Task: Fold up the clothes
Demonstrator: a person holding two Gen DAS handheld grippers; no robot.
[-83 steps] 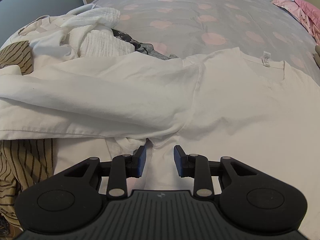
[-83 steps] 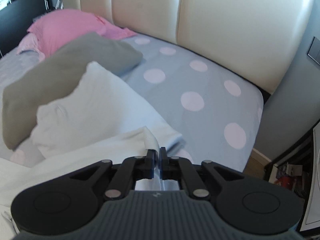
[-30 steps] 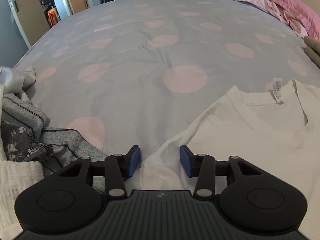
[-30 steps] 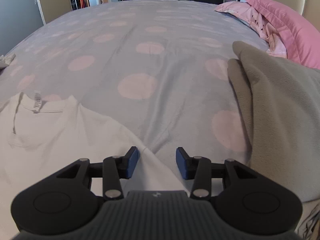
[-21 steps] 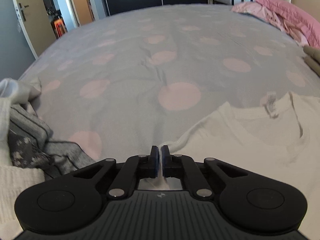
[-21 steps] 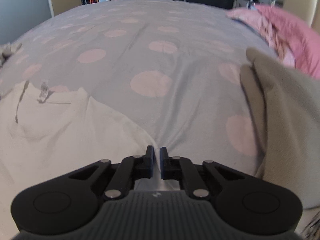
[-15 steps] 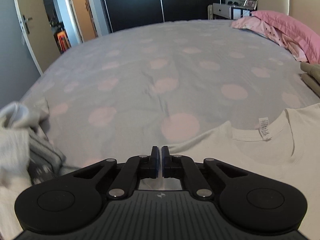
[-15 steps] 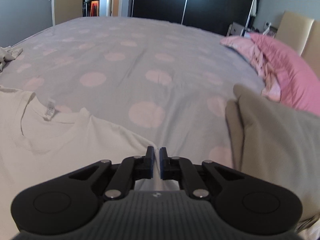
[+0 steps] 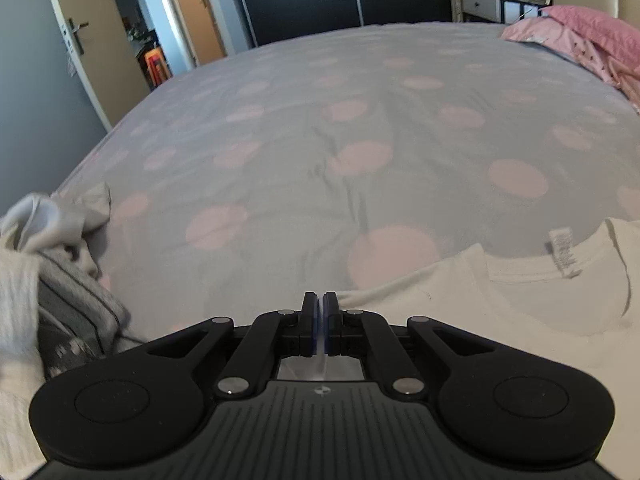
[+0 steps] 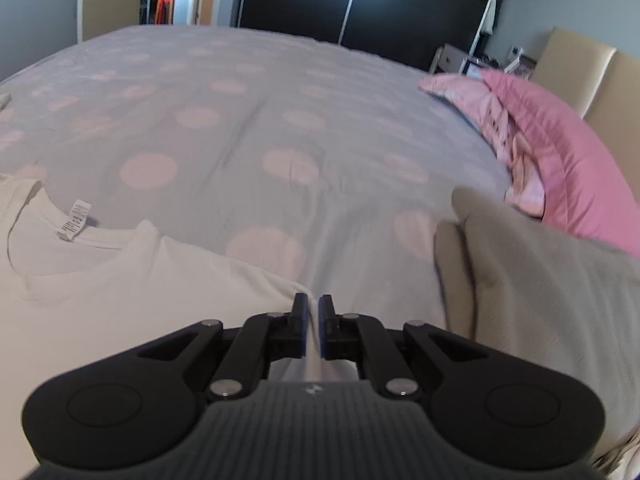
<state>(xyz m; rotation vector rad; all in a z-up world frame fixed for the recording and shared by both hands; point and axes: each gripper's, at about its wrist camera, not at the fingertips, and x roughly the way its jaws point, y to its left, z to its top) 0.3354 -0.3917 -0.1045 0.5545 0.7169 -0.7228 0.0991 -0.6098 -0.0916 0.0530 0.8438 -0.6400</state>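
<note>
A white T-shirt (image 9: 500,312) lies on the bed with its collar and tag (image 9: 564,254) facing away from me. My left gripper (image 9: 320,306) is shut on the shirt's left shoulder edge. In the right wrist view the same shirt (image 10: 120,288) fills the lower left, its tag (image 10: 74,218) near the collar. My right gripper (image 10: 313,310) is shut on the shirt's right shoulder edge. Both pinch white fabric between the blue pads and hold it slightly lifted.
A grey bedspread with pink dots (image 9: 360,140) stretches ahead. A pile of other clothes (image 9: 48,280) lies at the left. A grey pillow (image 10: 540,280) and a pink pillow (image 10: 560,152) lie at the right. A door and dark wardrobes stand beyond the bed.
Both grippers, open around the shirt's shoulders a second ago, have shut on the fabric. Since then both have risen and tilted up, lifting the shirt's top edge.
</note>
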